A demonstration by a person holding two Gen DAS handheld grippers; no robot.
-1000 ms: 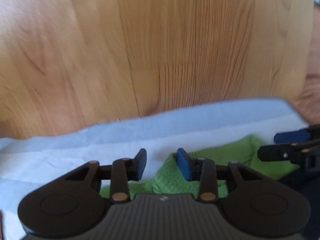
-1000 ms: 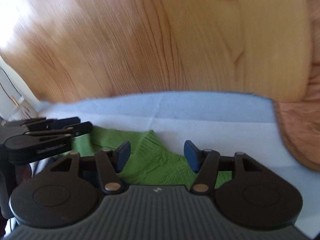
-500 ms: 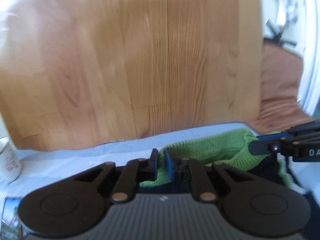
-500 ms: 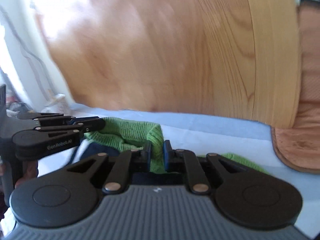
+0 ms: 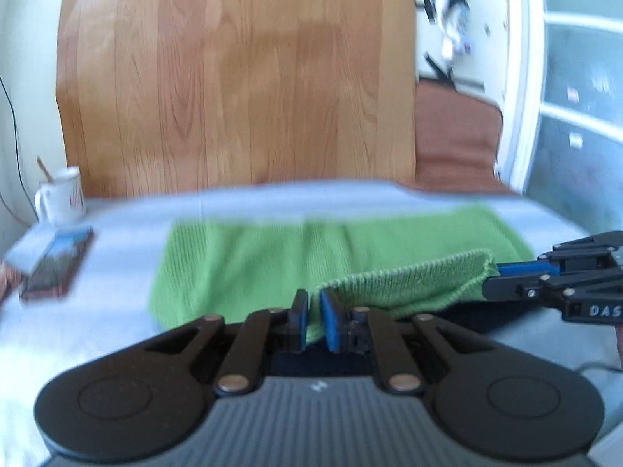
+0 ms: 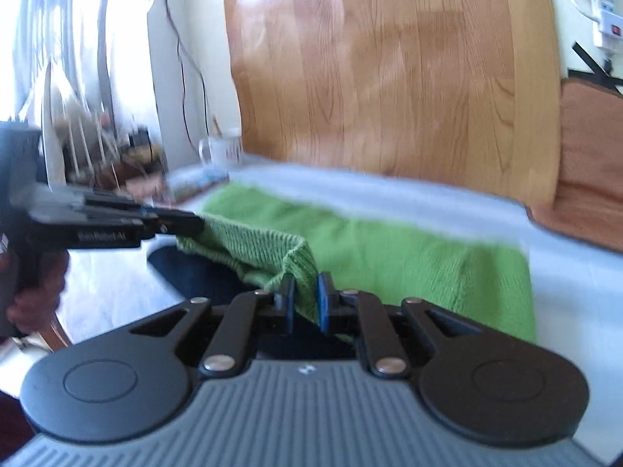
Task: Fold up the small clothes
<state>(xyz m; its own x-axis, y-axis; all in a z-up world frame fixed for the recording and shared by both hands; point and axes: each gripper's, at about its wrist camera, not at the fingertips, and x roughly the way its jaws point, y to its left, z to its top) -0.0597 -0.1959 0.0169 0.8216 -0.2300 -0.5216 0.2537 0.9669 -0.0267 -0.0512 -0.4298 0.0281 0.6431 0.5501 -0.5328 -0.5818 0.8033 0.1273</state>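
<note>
**Both grippers have a corner each, mid-fold on the green knit**

While the green knit garment (image 5: 272,257) lies spread across the pale blue sheet (image 5: 117,311), one edge of it is lifted off the rest and strung between the two grippers. The left gripper (image 5: 313,321) has its blue pads nearly together with a thin fold of the knit pinched between them. The right gripper (image 6: 305,303) is pinching the other end of that same hem, fabric bunched between its pads, and its jaws are easing very slightly apart though the knit sits clamped there as far as the view shows.

Why two corners? Holding both ends keeps the edge taut and level, so the raised flap can be carried over the body of the garment in one straight line instead of sagging in the middle. Looks like the fold is partway, flap up, not laid down yet.

Something dark navy (image 6: 194,272) sits under the lifted edge; can't tell if it's lining or a second piece.

Off to the side are a white mug (image 5: 62,198) and a phone (image 5: 58,268), well clear of the cloth.

Readable text is slim: "DAS" on the right gripper's side in the left view, plus a blurred line on the left gripper's body that might be a maker's name. The mug's print is too smeared to read.
</note>
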